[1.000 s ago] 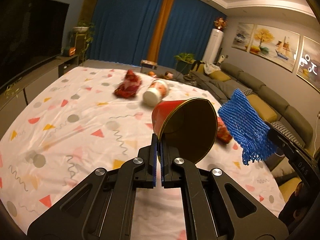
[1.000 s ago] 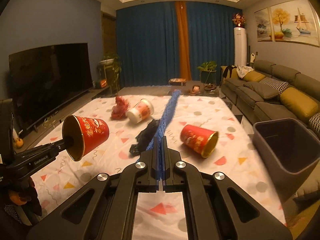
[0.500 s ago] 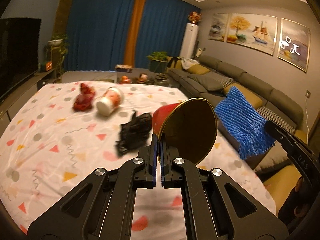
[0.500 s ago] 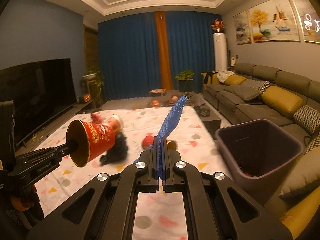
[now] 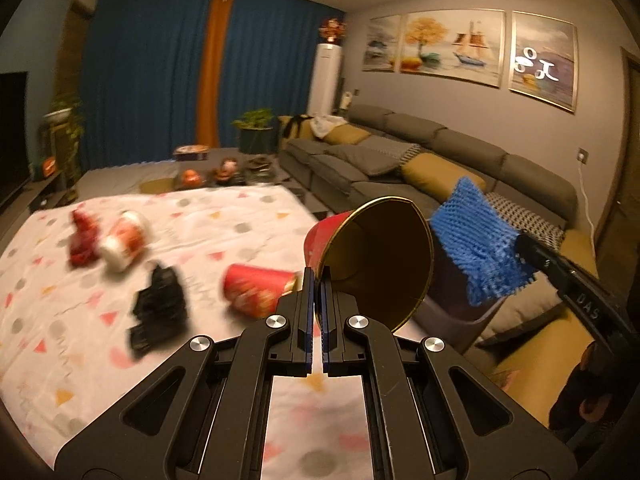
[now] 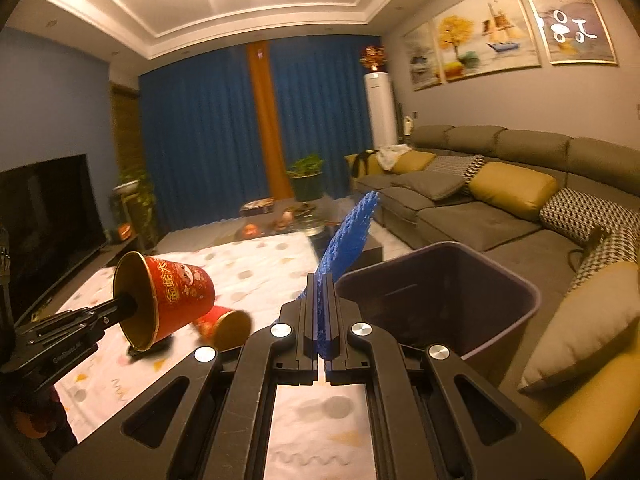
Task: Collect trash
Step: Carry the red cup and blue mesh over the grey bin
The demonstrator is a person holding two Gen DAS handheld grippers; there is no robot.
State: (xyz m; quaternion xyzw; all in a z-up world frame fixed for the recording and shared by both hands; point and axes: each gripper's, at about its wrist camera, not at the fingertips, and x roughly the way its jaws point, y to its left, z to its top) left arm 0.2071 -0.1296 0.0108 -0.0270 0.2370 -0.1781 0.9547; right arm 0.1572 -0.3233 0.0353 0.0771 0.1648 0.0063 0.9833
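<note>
My left gripper point(image 5: 317, 280) is shut on the rim of a red paper cup point(image 5: 380, 260) with a gold inside, held in the air; it also shows in the right wrist view point(image 6: 168, 300). My right gripper point(image 6: 321, 292) is shut on a blue foam net point(image 6: 352, 236), seen too in the left wrist view point(image 5: 476, 252). A dark trash bin point(image 6: 516, 292) stands just right of the net. On the patterned sheet point(image 5: 240, 216) lie a second red cup point(image 5: 256, 288), a black wrapper point(image 5: 158, 308), a white-bottomed cup point(image 5: 124, 236) and a red wrapper point(image 5: 82, 236).
A grey sofa point(image 6: 480, 200) with yellow cushions runs along the right wall, close behind the bin. A TV point(image 6: 44, 208) stands at the left. A low table point(image 5: 224, 168) with small items and a potted plant point(image 5: 256, 132) sit beyond the sheet.
Both grippers have swung to the right with their loads. The bin has come closer and now sits just beside the blue net. The trash on the sheet has shifted left in view.
</note>
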